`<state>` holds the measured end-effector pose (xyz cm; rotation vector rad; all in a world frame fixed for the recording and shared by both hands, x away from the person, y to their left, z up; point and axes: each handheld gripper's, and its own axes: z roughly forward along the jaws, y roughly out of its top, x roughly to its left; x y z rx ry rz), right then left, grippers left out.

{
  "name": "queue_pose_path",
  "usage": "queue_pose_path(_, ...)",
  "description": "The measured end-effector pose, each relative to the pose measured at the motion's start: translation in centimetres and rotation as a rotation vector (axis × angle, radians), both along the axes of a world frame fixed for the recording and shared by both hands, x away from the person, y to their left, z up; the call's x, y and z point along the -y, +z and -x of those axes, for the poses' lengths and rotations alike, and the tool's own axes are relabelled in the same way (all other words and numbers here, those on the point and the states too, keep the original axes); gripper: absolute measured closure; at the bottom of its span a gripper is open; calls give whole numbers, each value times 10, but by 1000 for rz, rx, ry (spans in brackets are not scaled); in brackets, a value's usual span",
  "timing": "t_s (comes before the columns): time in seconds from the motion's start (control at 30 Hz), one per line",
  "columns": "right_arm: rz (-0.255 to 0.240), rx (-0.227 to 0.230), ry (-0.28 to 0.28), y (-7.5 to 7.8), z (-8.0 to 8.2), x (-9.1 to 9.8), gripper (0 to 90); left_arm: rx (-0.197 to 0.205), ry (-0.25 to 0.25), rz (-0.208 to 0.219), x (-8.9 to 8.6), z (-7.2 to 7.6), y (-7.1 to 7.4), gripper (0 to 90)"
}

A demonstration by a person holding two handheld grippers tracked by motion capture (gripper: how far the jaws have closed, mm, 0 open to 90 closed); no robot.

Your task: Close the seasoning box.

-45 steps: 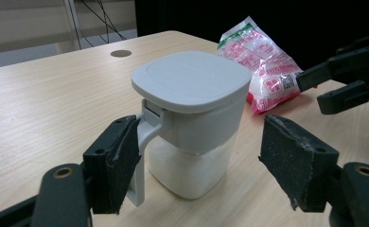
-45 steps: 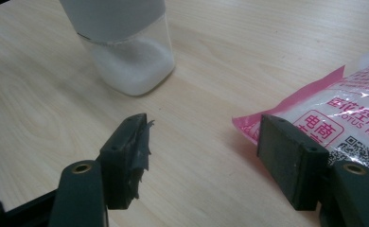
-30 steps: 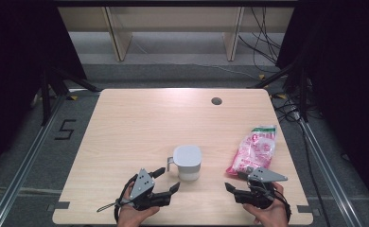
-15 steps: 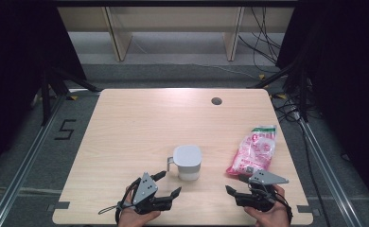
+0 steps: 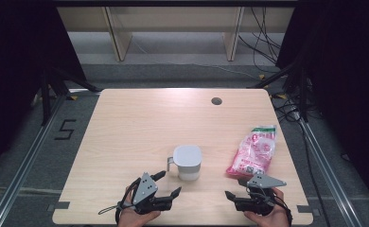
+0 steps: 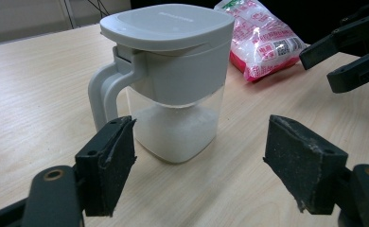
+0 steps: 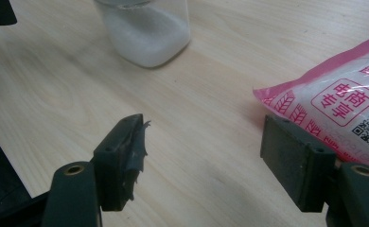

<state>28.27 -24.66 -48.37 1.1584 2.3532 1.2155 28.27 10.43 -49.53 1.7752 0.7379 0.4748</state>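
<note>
Lidded jug — grey handle, clear base

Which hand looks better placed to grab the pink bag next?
The right gripper, probably: its open jaws sit just beside the pink bag, while the left gripper faces the lidded jug.

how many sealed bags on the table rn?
1. The pink-and-white bag lies flat near the table's right edge, right of the lidded jug and just beyond the right gripper. Nothing seems to hide another.
</note>
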Motion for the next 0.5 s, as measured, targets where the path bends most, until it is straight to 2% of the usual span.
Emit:
queue_pose_path(0.17, 10, -1, 0, -1, 0, 0, 319, -3, 9, 10, 1, 0, 0, 243)
queue_pose_path(0.2, 5, 7, 1, -1, -1, 0, 318, 1, 6, 6, 0, 0, 0, 242)
queue_pose_path(0.27, -2, -11, -16, -1, 1, -2, 317, 8, -2, -8, -1, -1, 0, 242)
queue_pose_path(0.43, 10, -10, -10, -1, 1, -1, 315, -1, 5, -9, -2, -1, 0, 240)
queue_pose_path(0.5, -3, -6, -11, -2, 1, -1, 315, -4, 10, -5, -3, -2, 0, 238)
